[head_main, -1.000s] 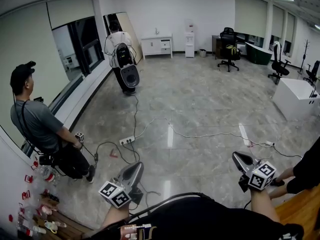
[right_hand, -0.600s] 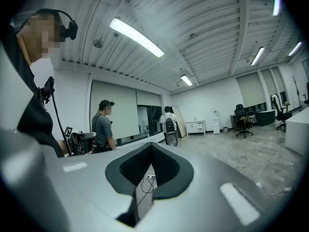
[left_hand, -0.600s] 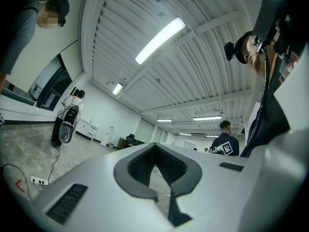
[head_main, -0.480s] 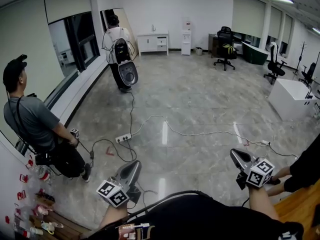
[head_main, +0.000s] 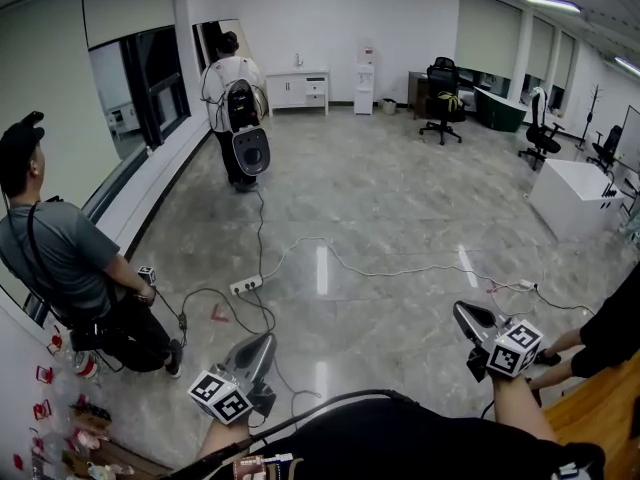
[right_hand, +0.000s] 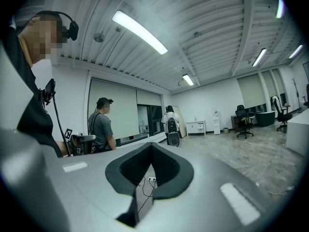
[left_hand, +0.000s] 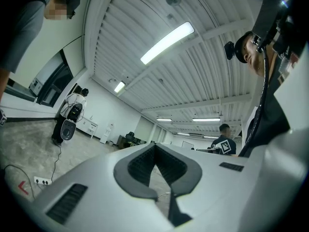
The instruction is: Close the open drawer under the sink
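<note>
A: Grippers, quick?
B: Head view: left gripper sits low at bottom left and right gripper at bottom right. Both are just past the wearer's dark top, w/ tips pointing out over the grey marble floor. The left marker cube and right marker cube sit at their near ends.
A: Jaws?
B: Left gripper view: dark pads meet at the tips w/ nothing btwn them. Only floor shows thru the slit lower down. Right gripper view: same, pads together and empty. A bit of cable shows thru that slit.
A: The drawer under the sink?
B: In none of the views, and neither is the sink. This is an open office room.
A: Who's around?
B: A person in a grey shirt is at the left by the window wall, holding a small marker cube. A second person w/ a backpack stands well back, nr the dark doorway. A black sleeve shows at the right edge.
A: Floor stuff?
B: A power strip lies left of centre, w/ a white cable running right from it. Far wall has a white cabinet, a water dispenser and an office chair. A white desk is on the right.
</note>
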{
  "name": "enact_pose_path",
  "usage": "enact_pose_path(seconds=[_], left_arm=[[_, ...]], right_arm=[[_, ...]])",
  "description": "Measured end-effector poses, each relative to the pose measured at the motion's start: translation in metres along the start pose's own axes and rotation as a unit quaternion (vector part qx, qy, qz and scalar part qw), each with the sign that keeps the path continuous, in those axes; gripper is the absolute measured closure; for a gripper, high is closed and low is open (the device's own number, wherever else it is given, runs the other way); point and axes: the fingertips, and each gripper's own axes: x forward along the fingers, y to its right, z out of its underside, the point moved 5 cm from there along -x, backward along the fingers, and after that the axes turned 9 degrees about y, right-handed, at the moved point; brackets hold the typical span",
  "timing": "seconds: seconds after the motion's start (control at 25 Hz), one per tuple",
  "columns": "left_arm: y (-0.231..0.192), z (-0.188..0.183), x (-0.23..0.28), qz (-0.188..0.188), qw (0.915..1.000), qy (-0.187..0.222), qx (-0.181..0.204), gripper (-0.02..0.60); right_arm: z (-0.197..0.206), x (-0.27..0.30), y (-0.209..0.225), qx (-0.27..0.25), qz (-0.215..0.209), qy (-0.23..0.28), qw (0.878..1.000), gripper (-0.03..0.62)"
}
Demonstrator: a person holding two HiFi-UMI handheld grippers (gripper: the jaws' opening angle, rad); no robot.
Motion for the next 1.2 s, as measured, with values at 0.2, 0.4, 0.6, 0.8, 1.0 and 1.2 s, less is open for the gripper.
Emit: enact_pose_path(seconds=[0.2, 0.4, 0.6, 0.8, 1.0, 1.2], left_arm=[[-0.022, -0.002, -0.003, 0.005, 0.9999, -0.013, -0.008, 0.583], [-0.025, 0.004, 0.015, 0.011, 0.9996, -0.022, -0.01, 0.583], [-0.023, 0.015, 0.04, -0.002, 0.9995, -0.032, 0.0, 0.583], [-0.018, 0.024, 0.099, -0.026, 0.9992, -0.021, 0.021, 0.583], [-0.005, 0.045, 0.177, -0.032, 0.9991, -0.011, 0.027, 0.583], [0.013, 0.069, 0.248, -0.039, 0.999, 0.01, 0.019, 0.583]], right_arm=[[0.008, 0.013, -0.01, 0.006, 0.013, -0.007, 1.0, 0.595], [0.015, 0.019, 0.006, 0.018, 0.018, -0.013, 1.0, 0.595], [0.021, 0.034, 0.048, 0.058, 0.007, 0.007, 0.998, 0.595], [0.012, 0.055, 0.118, 0.063, -0.025, 0.017, 0.998, 0.595], [-0.012, 0.069, 0.204, 0.059, -0.045, 0.029, 0.997, 0.595], [-0.024, 0.066, 0.283, 0.042, -0.053, 0.02, 0.997, 0.595]])
